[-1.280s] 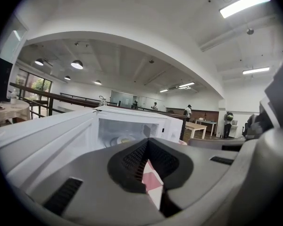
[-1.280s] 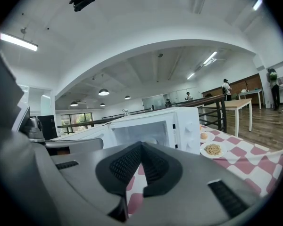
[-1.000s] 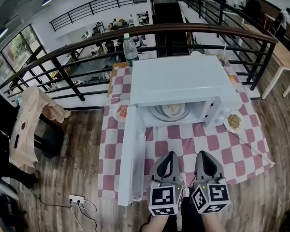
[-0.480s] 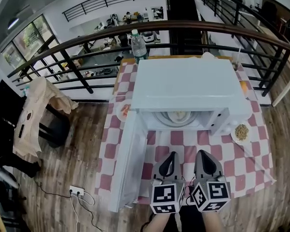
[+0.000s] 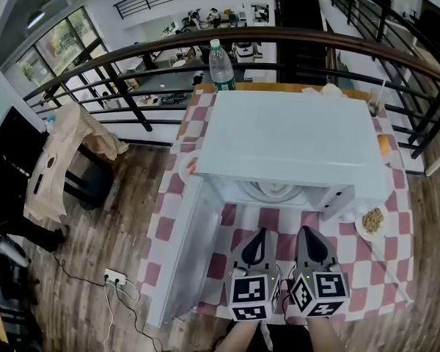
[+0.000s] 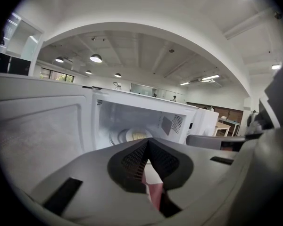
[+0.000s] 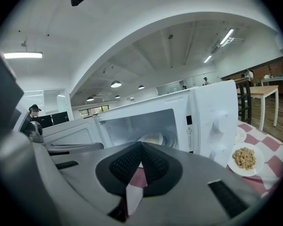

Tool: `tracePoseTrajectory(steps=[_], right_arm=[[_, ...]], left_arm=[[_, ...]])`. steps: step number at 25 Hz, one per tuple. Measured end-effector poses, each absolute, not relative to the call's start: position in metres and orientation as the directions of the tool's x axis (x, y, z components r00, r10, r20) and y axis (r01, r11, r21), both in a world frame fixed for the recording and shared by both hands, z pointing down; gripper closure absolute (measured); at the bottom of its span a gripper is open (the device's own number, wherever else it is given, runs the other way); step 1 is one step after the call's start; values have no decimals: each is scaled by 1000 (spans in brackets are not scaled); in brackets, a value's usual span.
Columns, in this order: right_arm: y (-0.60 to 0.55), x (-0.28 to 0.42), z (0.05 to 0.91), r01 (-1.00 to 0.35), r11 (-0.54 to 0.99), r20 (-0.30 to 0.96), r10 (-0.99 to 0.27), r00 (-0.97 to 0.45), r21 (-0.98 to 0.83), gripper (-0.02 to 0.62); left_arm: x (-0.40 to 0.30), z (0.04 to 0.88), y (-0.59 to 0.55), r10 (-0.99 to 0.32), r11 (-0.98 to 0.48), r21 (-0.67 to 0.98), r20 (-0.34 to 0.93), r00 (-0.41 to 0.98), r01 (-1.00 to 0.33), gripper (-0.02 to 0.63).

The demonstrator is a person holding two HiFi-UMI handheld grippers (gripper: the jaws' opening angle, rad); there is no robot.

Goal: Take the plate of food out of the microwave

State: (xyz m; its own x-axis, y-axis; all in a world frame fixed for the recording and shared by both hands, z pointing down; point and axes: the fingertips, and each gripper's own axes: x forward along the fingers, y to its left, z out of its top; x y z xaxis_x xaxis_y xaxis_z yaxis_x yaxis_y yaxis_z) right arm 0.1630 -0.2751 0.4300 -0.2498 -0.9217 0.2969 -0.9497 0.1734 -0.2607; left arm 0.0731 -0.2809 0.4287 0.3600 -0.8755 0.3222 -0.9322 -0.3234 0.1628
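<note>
Clearly the approach is the step in hand: the microwave [image 5: 293, 141] stands on the checked table [image 5: 381, 266] with its door [image 5: 177, 266] swung wide to the left of the cavity. The plate of food [image 5: 273, 191] sits inside the microwave, untouched. Both grippers hover in front of the microwave, short of its opening. The left gripper [image 5: 259, 235] has its fingers [image 6: 132, 163] pressed together with nothing between them (only tablecloth shows past the tips), and the right gripper [image 5: 309, 233] is likewise closed and empty. To my eye, the next move calls for parting the fingers, reaching into the cavity and taking the plate's rim from both sides, kept level so the food does not slide. A second plate [image 5: 372, 220], just right of the microwave, is not the one wanted.
</note>
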Motion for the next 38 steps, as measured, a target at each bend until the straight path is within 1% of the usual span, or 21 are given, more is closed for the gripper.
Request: tracePoseTrajectory(steps=[7,13,19,26,27,28,29,38], right_arm=[[-301,170,449,-935,197,318,-902,-291,-296,601],[-315,165,466,-908,208,344,-876,-339,-363,601],[-330,159,483,-889,189,385,-849,-361,-417,601],[-352,163,491,-876,120,412,-847,-336,-467,603],[-356,163,494,-869,109,416,-845,-337,-483,597],[-359,163,496,-860,97,420,-842,-339,-500,571],[-363,163,498,-853,86,423,-839,-341,-515,560],[-387,160,518,-801,1,428,-845,-320,-599,549]], left_arm=[[76,449,-301,-874,-274,186,362,325,-944,595],[77,473,-311,-837,-238,282,426,343,-929,595],[74,491,-325,-809,-211,270,491,322,-940,595],[72,509,-345,-774,-171,264,560,295,-949,597],[73,511,-349,-769,-170,264,567,295,-949,598],[73,512,-352,-765,-171,264,572,297,-949,598],[74,514,-357,-762,-174,262,575,298,-949,598],[68,523,-386,-754,-194,229,587,295,-954,591]])
